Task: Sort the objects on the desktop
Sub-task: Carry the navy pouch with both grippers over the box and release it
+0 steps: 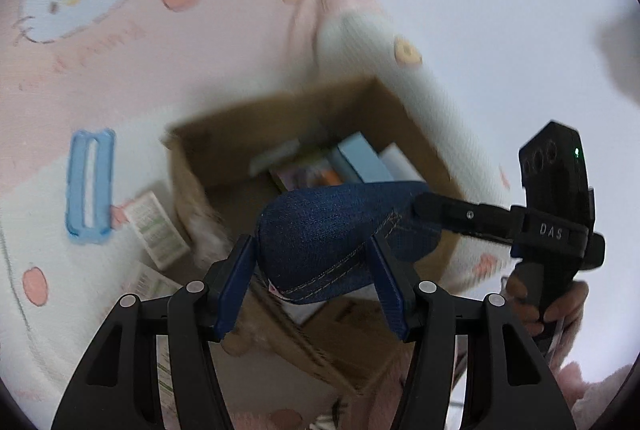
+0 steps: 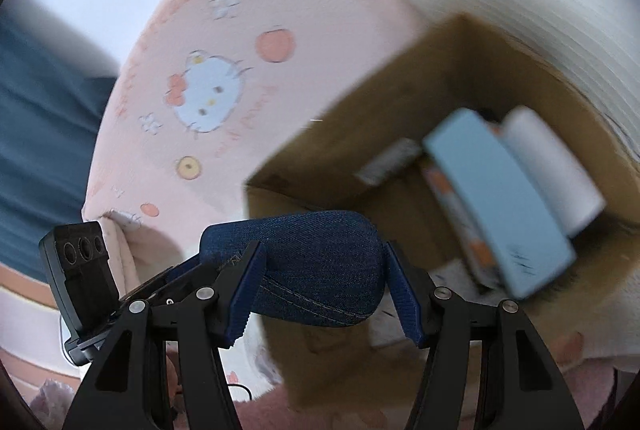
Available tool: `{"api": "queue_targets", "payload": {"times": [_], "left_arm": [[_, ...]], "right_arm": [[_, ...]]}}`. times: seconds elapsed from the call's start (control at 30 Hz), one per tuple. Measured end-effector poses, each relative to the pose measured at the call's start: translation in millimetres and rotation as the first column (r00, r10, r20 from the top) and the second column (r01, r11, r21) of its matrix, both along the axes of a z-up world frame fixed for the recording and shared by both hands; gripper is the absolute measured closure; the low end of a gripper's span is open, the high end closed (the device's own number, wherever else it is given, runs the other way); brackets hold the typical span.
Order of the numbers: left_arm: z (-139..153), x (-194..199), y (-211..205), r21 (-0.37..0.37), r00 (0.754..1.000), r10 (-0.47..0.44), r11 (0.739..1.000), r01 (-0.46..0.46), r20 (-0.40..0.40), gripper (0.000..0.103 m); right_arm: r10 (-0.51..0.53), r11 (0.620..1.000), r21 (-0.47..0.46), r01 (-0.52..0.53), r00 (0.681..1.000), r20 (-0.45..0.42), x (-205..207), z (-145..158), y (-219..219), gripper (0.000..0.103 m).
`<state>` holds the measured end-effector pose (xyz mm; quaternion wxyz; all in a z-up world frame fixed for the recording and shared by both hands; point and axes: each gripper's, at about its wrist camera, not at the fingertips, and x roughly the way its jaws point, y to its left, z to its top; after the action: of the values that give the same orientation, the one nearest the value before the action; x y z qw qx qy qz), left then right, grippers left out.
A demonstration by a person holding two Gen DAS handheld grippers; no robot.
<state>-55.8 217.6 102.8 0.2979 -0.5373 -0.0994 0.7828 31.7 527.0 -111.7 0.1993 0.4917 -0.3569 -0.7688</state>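
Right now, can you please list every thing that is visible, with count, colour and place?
denim pouch: one, dark blue, held by both grippers above the box
cardboard box: one, brown, open, on the blanket
items in box: several, light blue box, white roll, others blurred
blanket: one, pink with cat print, under everything
blue frame: one, light blue, left of box
green-white packets: at least two, beside box
left gripper: jaws closed on the pouch
right gripper: jaws closed on the pouch
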Motion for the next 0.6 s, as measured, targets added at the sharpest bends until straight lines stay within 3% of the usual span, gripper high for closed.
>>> {"api": "queue_targets", "payload": {"times": [0.23, 0.47, 0.6], "left_arm": [[-17.8, 12.3, 12.4, -0.065, 0.994, -0.021, 0.997, 0.028, 0.107, 0.042], [-15.6, 19.3, 24.4, -0.134, 0.989, -0.082, 0.986, 0.099, 0.127, 0.042], [-14.9, 23.9, 31.0, -0.162, 0.973, -0.153, 0.970, 0.182, 0.174, 0.042]], "right_arm": [[0.053, 0.998, -0.031, -0.052, 0.996, 0.065, -0.3, -30.3, 7.5, 0.044], [0.130, 0.990, -0.066, -0.125, 0.988, 0.086, -5.8, -40.6, 3.6, 0.044], [0.206, 0.974, 0.066, -0.217, 0.967, 0.151, -5.5, -40.2, -9.8, 0.043]]}}
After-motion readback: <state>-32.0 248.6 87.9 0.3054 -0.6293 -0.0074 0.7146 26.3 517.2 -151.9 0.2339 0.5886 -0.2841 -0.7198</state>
